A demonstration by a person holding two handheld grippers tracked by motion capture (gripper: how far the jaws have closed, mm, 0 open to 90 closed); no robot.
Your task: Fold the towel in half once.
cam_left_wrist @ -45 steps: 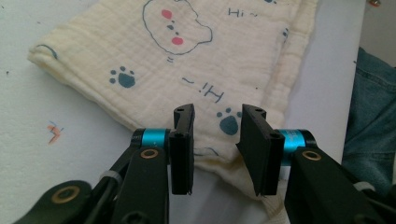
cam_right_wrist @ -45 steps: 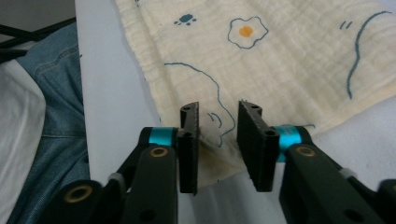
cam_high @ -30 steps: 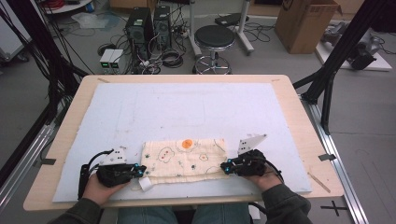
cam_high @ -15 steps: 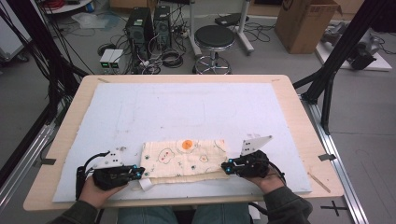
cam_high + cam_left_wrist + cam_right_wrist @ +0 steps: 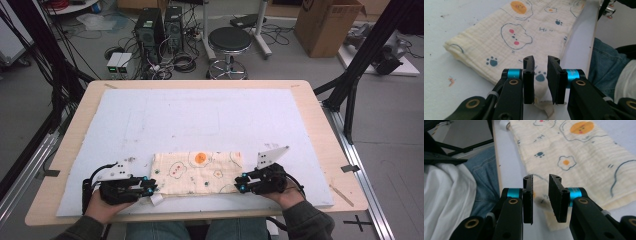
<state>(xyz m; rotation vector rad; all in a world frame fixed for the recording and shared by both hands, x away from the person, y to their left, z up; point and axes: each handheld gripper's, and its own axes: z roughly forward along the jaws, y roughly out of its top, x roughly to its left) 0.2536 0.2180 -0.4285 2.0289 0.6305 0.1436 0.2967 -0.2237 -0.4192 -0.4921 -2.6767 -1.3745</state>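
Cloth (image 5: pixel 197 172) corners partly behind both just-released, opening hand-held grippers, left (image 5: pixel 541 75) and right (image 5: pixel 541 192).

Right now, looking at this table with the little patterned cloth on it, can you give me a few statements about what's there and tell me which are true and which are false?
1. The folded cloth lies near the table's front edge. True.
2. The left gripper is clamped shut on the cloth. False: its jaws have just been opening, with a gap between them above the cloth's corner.
3. The cloth is plain white. False: it is cream, printed with fried eggs and paw prints.
4. The right gripper sits at the cloth's other end. True.
5. A stool stands beyond the table. True.
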